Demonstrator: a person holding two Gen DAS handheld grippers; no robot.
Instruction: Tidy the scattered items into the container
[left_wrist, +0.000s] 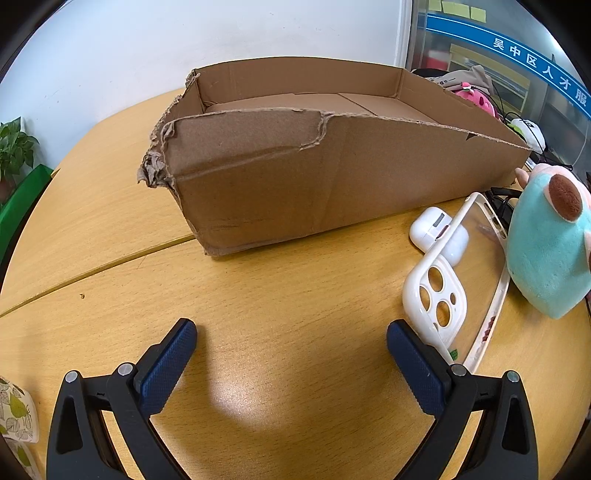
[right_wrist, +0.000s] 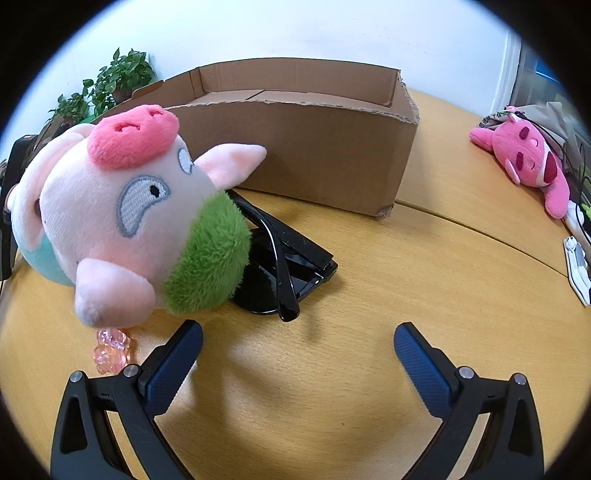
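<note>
A torn, empty cardboard box stands on the wooden table; it also shows in the right wrist view. Right of it lie a white earbud case, a clear phone case and a pig plush. In the right wrist view the pig plush lies on its side, partly over black sunglasses, with a pink trinket below it. My left gripper is open and empty, in front of the box. My right gripper is open and empty, just short of the sunglasses.
A pink plush and cables lie at the table's far right. Potted plants stand behind the box at the left. A table seam runs across the wood. A patterned cloth sits at the left edge.
</note>
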